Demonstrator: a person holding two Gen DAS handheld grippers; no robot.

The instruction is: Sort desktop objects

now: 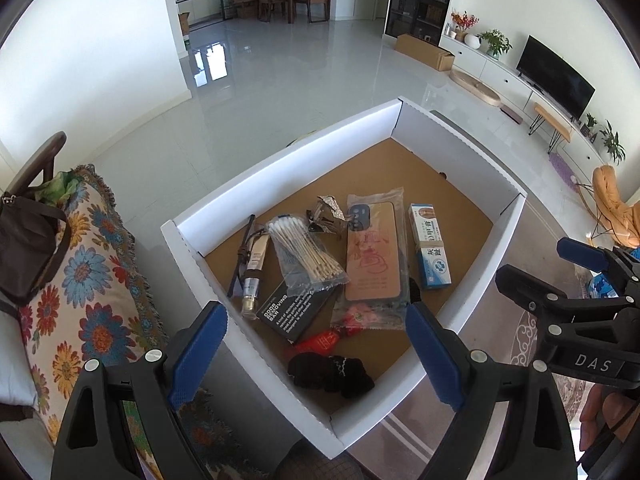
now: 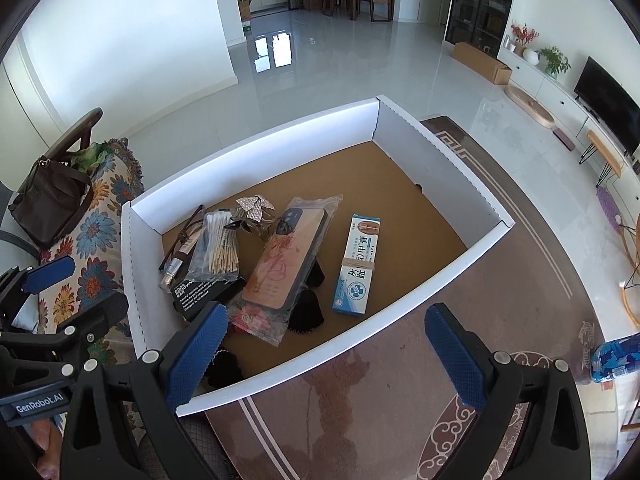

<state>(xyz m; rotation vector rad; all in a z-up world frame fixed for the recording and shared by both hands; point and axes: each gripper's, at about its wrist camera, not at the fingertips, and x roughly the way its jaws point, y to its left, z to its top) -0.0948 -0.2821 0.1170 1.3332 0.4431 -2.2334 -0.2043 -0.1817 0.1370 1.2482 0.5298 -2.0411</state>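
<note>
- Far left: sofa with a floral throw (image 1: 92, 280) and a brown bag (image 1: 28, 248); not part of the sort, by my reading.
- Left gripper (image 1: 316, 344): fingers (image 1: 198, 350) spread wide, nothing between them, hovering over the near-left corner of the white box (image 1: 280, 160), tilted down — likely scouting a pick.
- Box, left to right: slim bottle (image 1: 254, 276), bagged cotton swabs (image 1: 308, 256) lying over a black carton (image 1: 294, 312), silver hair clip (image 1: 328, 216) behind, bagged phone case (image 1: 372, 256) in the middle, medicine box (image 1: 430, 250) lying clear on the cardboard floor. Red sweet (image 1: 320, 340) and black cloth (image 1: 330, 372) nearest.
- All objects are piled together, unsorted.
- Right gripper (image 2: 322, 352): fingers (image 2: 454, 356) apart and empty, over the near wall of the box and the patterned counter (image 2: 400, 380).
- The medicine box looks the easiest first grab.
</note>
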